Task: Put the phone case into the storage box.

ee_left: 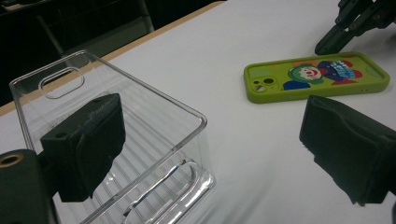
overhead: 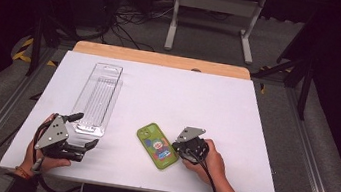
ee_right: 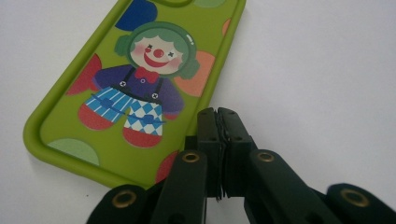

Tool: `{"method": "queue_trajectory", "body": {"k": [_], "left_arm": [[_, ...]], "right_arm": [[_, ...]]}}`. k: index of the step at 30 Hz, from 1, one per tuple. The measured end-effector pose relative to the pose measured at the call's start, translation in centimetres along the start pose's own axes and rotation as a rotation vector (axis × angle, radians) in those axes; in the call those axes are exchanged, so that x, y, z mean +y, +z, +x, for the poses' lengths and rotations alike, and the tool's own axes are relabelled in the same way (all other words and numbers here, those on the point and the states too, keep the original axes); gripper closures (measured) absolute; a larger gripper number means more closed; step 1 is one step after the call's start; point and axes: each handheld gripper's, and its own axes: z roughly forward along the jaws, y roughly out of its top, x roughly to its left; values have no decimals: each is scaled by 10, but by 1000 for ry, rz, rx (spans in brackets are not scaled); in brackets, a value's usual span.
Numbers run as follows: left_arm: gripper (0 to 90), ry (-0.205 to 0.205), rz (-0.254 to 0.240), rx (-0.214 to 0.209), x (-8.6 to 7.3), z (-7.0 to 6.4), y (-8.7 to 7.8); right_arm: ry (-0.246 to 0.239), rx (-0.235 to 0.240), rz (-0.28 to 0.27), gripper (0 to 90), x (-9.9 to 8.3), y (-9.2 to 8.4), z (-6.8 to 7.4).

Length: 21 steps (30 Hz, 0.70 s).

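Your right tool has its jaws pressed together with nothing between them, and its tip rests against the long edge of the green phone case, near the end closest to you. That reads as a nudging pose rather than a grasp: closed jaws make a firm blunt tip for sliding or turning the case across the white desk. The case lies flat, clown picture up, a little right of the desk's middle and angled away from you. Your left tool stands wide open at the near end of the clear plastic tray, one pad inside the tray's wall and the other outside it toward the case, neither pressing. Held that way, it is probably ready to pinch the wall and steady the tray. Tray and case lie apart, so the likely aim is to bring the case over to the tray.
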Motion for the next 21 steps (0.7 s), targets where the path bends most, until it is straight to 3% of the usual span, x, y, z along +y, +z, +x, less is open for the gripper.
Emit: {"method": "queue_trajectory", "body": {"k": [8,17,21], "left_arm": [[78,1,7,3,0,0,1],[78,9,10,4,0,0,1],[78,10,11,5,0,0,2]], "right_arm": [[-2,-31,-36,833,0,-6,-3],[9,-73,-155,783,1,-17,-5],[11,-105,-214,713,1,-24,-6]]}}
